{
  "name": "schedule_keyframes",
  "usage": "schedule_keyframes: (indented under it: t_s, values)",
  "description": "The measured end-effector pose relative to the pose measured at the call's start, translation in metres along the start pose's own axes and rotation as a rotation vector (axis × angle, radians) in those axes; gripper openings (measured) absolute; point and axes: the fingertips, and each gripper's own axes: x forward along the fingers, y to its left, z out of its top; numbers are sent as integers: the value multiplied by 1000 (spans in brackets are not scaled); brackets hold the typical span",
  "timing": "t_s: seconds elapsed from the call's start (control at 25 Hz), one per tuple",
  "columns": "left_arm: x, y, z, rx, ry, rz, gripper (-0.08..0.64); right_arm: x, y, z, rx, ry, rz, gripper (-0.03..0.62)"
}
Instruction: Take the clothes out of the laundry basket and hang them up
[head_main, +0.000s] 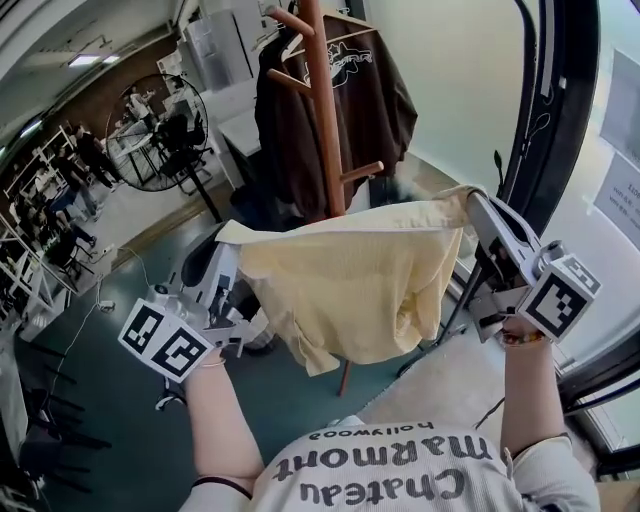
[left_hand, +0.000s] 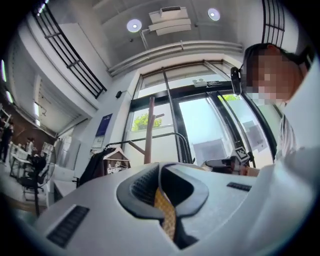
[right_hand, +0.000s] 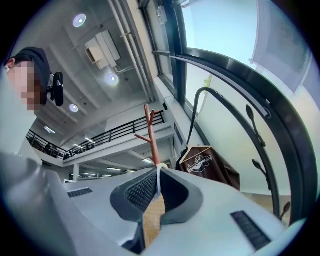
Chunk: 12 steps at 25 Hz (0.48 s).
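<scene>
Between the two grippers: yellow shirt (head_main: 360, 290), spread wide in the air in front of the person. The top edge is pulled fairly taut, the bottom droops in folds, and it's well clear of the floor.
Left gripper (head_main: 228, 248): clenched on the shirt's top corner on that side. Its own view shows a strip of yellow fabric pinched right between the pads.
Right gripper (head_main: 476, 203): same deal, clamped on the other top corner, with a thin edge of cloth squeezed in the closed jaws.
Coat rack (head_main: 322, 120): wooden pole with angled pegs, standing just behind the shirt, about mid-frame in the head view.
Brown jacket (head_main: 385, 100): on a hanger (head_main: 345, 38) up on the rack, with some white print on it.
Fan (head_main: 160, 130): big pedestal one off to the left, well apart from the rack.
Glass door (head_main: 560, 110): dark-framed, on the right near the right gripper.
</scene>
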Motion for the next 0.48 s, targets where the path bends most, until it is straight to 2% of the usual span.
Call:
schedule_keyframes:
  t_s: [0.12,0.28,0.48]
  values:
    - [-5,-12,5,-16,4,-137,12,9,2,8,-20,-37,-55,32]
    - [20,-7,8,-90,-46,-318,12,44,0,27,-84,-114,-10,32]
    - [94,9,-9,-19,22,-440,12,108,-61,53,-175,-162,-96,32]
